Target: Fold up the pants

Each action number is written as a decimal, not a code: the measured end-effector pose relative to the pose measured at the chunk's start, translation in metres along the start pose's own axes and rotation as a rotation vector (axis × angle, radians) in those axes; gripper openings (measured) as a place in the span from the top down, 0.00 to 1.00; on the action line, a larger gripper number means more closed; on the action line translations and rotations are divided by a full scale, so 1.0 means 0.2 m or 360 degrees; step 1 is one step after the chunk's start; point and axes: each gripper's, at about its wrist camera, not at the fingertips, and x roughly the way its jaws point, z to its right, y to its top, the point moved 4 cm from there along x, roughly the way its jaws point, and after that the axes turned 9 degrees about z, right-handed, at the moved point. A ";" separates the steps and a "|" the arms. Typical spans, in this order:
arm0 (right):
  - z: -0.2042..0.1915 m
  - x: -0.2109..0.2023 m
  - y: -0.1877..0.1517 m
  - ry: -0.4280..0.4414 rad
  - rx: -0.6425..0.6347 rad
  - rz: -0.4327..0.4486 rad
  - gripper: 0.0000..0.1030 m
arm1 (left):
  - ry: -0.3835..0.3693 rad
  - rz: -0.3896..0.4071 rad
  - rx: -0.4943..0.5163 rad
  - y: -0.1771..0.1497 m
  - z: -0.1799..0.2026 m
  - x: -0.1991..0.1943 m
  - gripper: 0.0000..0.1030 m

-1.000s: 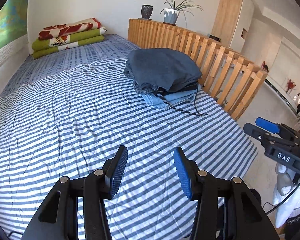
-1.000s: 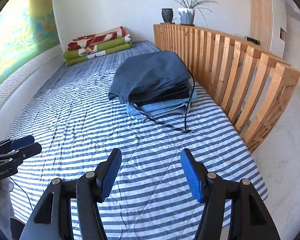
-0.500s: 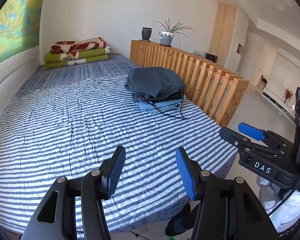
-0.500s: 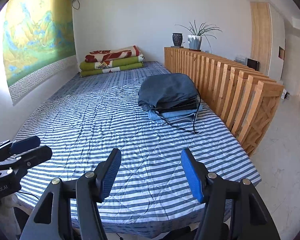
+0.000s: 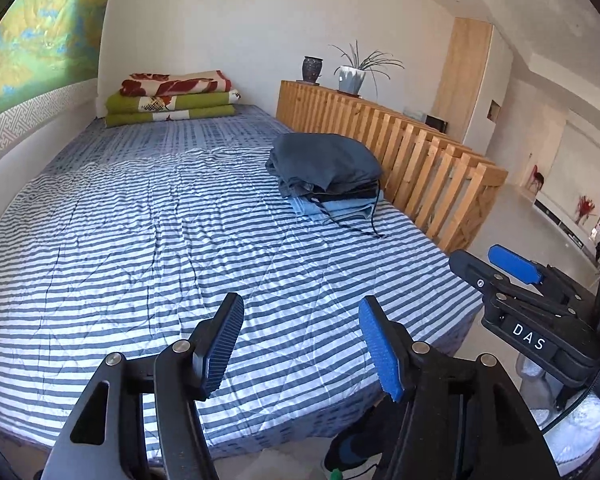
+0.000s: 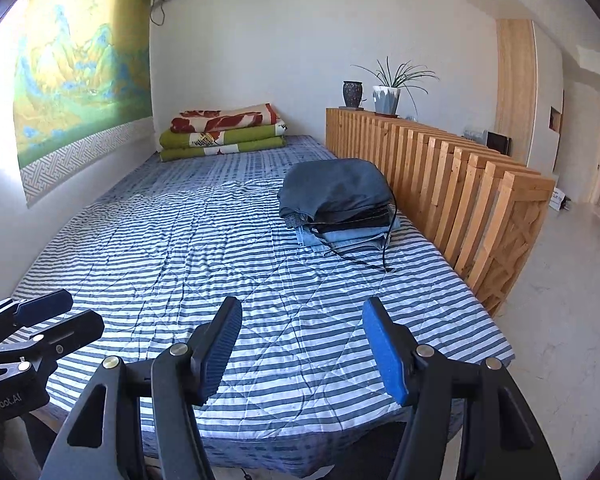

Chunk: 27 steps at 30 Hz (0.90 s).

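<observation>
A stack of folded pants [image 5: 327,176] [image 6: 338,200] lies on the striped bed [image 5: 140,248] [image 6: 172,248] beside the wooden railing, dark grey-blue pair on top, lighter blue ones beneath, a black cord trailing off its front. My left gripper [image 5: 300,348] is open and empty, held back over the bed's near edge, far from the stack. My right gripper [image 6: 304,348] is open and empty too, at about the same distance. Each gripper shows at the side of the other's view: the right gripper [image 5: 512,268] and the left gripper [image 6: 44,312].
A slatted wooden railing [image 5: 400,152] [image 6: 440,176] runs along the bed's right side, with a vase and a potted plant [image 6: 388,88] on top. Folded blankets [image 5: 172,98] [image 6: 224,130] lie at the bed's far end. A shoe [image 5: 352,448] stands on the floor below.
Both grippers have pulled back and up from the bed, so the pants stack looks smaller and the bed's near edge and floor have come into view. Both stayed open.
</observation>
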 end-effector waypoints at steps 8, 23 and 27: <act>0.00 0.11 -0.03 -0.0039 0.0014 -0.0043 0.43 | 0.0036 -0.0001 0.0014 0.02 -0.05 0.13 0.38; -0.03 0.22 -0.07 -0.0074 -0.0025 -0.0084 0.43 | 0.0027 -0.0001 0.0009 0.04 -0.08 0.25 0.34; -0.02 0.23 -0.07 -0.0070 -0.0019 -0.0082 0.43 | 0.0032 0.0004 0.0013 0.04 -0.07 0.27 0.34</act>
